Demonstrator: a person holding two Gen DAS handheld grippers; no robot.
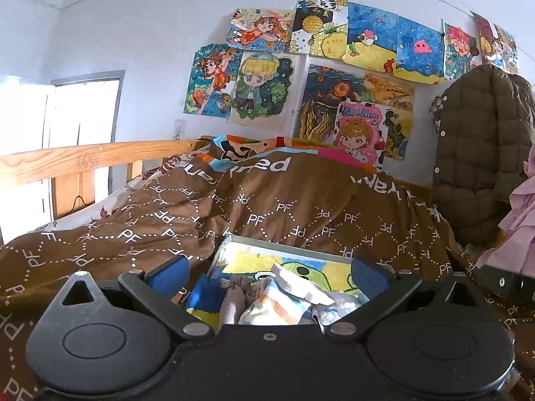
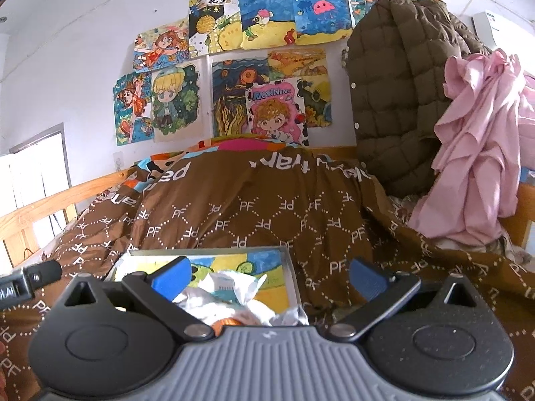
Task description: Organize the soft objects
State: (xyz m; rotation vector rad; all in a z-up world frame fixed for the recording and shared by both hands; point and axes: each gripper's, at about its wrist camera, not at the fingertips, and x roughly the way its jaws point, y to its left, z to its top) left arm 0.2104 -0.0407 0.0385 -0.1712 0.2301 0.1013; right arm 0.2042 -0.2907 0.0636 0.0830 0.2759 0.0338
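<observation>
A shallow box (image 1: 287,245) with a colourful cartoon lining lies on the brown quilt, close in front of both grippers. It holds soft items: a striped sock (image 1: 281,304), a white cloth (image 1: 337,304) and a pale sock (image 1: 234,297). In the right wrist view the box (image 2: 214,251) holds crumpled white cloth (image 2: 234,289) and something orange (image 2: 227,321). My left gripper (image 1: 269,275) is open and empty just above the box. My right gripper (image 2: 267,275) is open and empty over the box's right side.
The brown "PF" quilt (image 1: 267,207) is heaped over the bed. A wooden bed rail (image 1: 83,160) runs at the left. An olive padded jacket (image 2: 401,83) and pink cloth (image 2: 478,147) hang at the right. Drawings cover the wall (image 1: 301,77).
</observation>
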